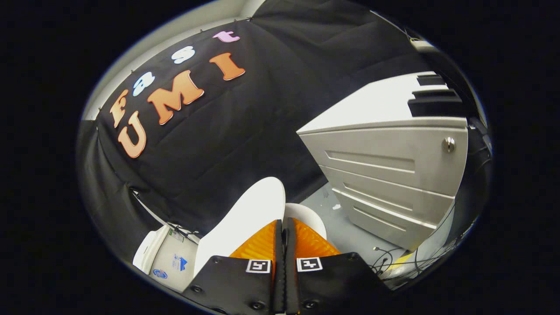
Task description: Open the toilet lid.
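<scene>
Two fingers (262, 245) of the gripper (284, 227) lie pressed together in the gripper view, with only a thin dark seam between them and nothing visibly caught in it. Just ahead of their tips, and partly behind the left finger, stands the white toilet lid (245, 218), raised and tilted, its rounded top edge set against the black cloth wall (262, 122). A smaller curved white part of the toilet (313, 218) shows beside the right finger, and whether either finger touches the lid cannot be told. Left of the lid sits the white cistern (168, 258), bearing small stickers. Beyond the fingers to the right stands a grey drawer cabinet (385, 175) with a round lock, on a pale floor (350, 232) where thin cables (402, 260) trail.
</scene>
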Demonstrator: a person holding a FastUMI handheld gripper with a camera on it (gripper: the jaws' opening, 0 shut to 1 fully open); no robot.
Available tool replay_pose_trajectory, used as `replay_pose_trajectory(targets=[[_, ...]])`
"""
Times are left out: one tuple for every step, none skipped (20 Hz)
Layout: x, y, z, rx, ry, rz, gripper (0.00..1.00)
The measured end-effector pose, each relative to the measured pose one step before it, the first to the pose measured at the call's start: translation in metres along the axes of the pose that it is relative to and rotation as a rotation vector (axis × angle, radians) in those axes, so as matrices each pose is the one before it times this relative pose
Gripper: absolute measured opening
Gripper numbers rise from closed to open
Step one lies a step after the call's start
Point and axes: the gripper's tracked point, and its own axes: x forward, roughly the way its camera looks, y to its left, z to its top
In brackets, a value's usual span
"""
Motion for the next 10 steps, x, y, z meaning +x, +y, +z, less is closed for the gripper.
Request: replay_pose_trajectory(targets=[[-0.00208,0.00762,0.00465,-0.02701,-0.00008,0.00919,0.08],[-0.00169,0.00722,0.00452,-0.02235,0.00110,0.00927,0.08],[-0.00204,0.00685,0.00459,-0.02343,-0.00497,0.00687,0.08],[-0.00201,0.00614,0.00405,-0.02180,-0.00433,0.00508,0.08],[-0.00081,0.00588,0.00375,-0.01680,-0.00287,0.00373,0.08],[-0.00119,0.00655,0.00415,-0.02208,-0.00247,0.00536,0.08],[-0.00253,0.00492,0.00152,-0.02878,0.00161,0.00736,0.08],[-0.00174,0.00635,0.00298,-0.03558,0.00089,0.00824,0.08],[-0.00127,0.00458,0.00291,-0.02474,-0.00511,0.00590,0.08],[-0.00131,0.00552,0.00458,-0.01433,-0.00726,0.00329,0.08]])
